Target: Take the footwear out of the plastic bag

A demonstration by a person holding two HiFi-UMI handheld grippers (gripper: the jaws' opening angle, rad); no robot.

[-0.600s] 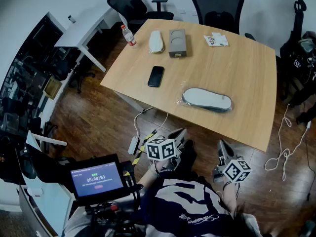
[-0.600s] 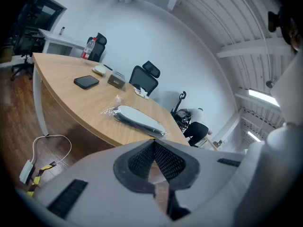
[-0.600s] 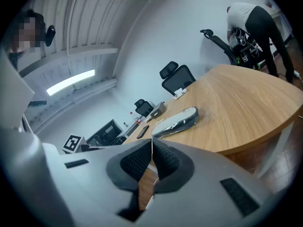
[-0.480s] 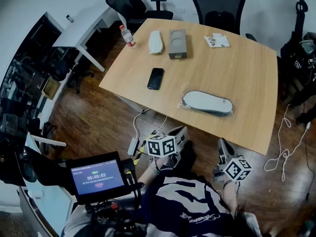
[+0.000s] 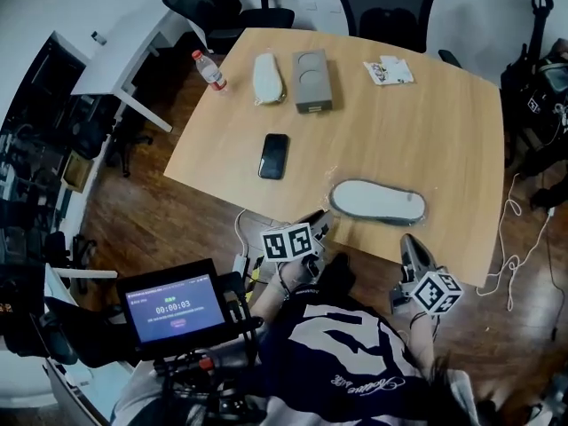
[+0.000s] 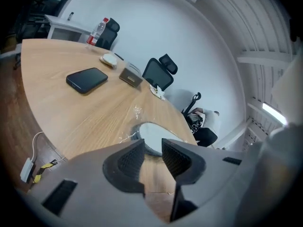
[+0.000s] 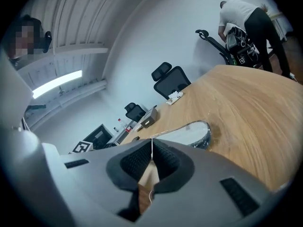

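Note:
A flat grey-soled slipper in a clear plastic bag [image 5: 377, 202] lies near the front edge of the wooden table [image 5: 444, 140]. My left gripper [image 5: 317, 226] sits at the table's edge just left of the bag, its jaws slightly apart and empty. The bagged slipper [image 6: 152, 133] shows right beyond the left gripper [image 6: 152, 151] in the left gripper view. My right gripper [image 5: 411, 248] hangs below the front edge, to the right of the bag, shut and empty. In the right gripper view, that gripper [image 7: 151, 150] points at the bagged slipper [image 7: 189, 131].
Further back on the table lie a black phone [image 5: 273, 155], a grey box [image 5: 311, 80], a white slipper-like item [image 5: 265, 78], a water bottle [image 5: 209, 69] and some papers [image 5: 388, 71]. Office chairs [image 5: 383, 7] stand behind. Cables [image 5: 515, 264] trail on the floor. A person [image 7: 246, 18] bends over at the far end.
Both grippers have come closer to the table's front edge; the left one now reaches the edge beside the bag. The bagged slipper has not moved.

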